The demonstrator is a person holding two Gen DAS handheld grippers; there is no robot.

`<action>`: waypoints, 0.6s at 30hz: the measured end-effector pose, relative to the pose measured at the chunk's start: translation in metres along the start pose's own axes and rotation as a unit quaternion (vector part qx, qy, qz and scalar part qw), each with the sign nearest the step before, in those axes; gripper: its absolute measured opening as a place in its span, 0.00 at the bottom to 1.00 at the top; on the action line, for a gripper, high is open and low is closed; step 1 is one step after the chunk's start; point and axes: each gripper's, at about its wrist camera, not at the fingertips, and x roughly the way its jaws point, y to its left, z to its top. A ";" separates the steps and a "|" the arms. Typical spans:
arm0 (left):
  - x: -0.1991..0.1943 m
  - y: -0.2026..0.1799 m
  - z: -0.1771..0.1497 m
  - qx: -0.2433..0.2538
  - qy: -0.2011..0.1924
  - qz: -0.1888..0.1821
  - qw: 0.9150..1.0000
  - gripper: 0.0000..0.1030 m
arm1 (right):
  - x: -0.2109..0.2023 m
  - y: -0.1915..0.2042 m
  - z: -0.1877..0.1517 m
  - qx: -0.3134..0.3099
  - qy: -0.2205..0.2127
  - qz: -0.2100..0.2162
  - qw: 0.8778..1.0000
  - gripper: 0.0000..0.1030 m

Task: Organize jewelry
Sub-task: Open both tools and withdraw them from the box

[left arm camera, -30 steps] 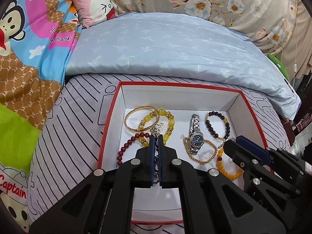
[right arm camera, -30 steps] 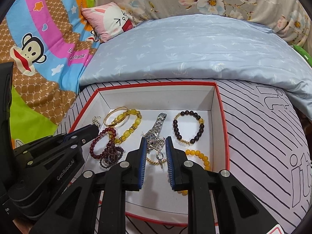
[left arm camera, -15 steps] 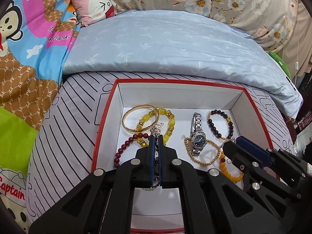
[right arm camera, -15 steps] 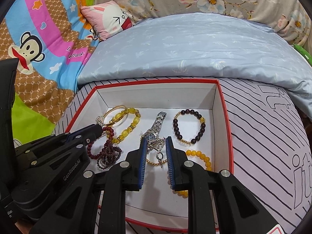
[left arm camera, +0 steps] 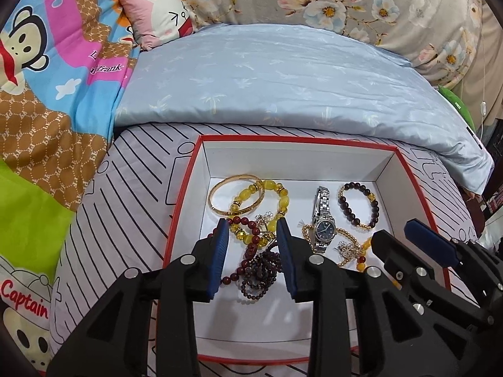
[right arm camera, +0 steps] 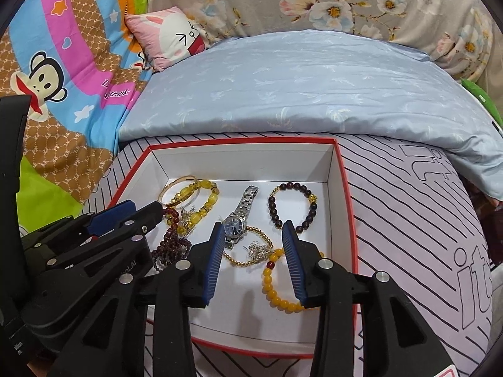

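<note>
A red-rimmed white box (left arm camera: pixel 188 185) (right arm camera: pixel 347 194) on the bed holds jewelry: a gold bangle (left arm camera: pixel 220 188), a yellow bead bracelet (left arm camera: pixel 283 202), a silver watch (left arm camera: pixel 323 223) (right arm camera: pixel 239 216), a dark bead bracelet (left arm camera: pixel 374 207) (right arm camera: pixel 309 216), a gold bead chain (right arm camera: pixel 239 262) and an orange bead bracelet (right arm camera: pixel 276 295). My left gripper (left arm camera: pixel 253 246) is open over a dark red bead pile (left arm camera: pixel 259 271) with a silver charm. My right gripper (right arm camera: pixel 253 251) is open over a silver chain (right arm camera: pixel 259 249).
The box sits on a striped lilac cushion (left arm camera: pixel 132 194). A pale blue pillow (left arm camera: pixel 283 81) lies behind it, and a cartoon monkey quilt (left arm camera: pixel 47 72) to the left. A pink rabbit pillow (right arm camera: pixel 169 37) leans at the back.
Both grippers have opened. The left one let go of the dark beaded piece, which now lies in the box. The right one let go of the silver chain beside the watch.
</note>
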 end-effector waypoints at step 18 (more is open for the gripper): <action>-0.065 0.001 -0.030 -0.015 -0.031 0.046 0.998 0.68 | -0.065 -0.010 -0.031 0.019 -0.030 -0.047 0.998 0.73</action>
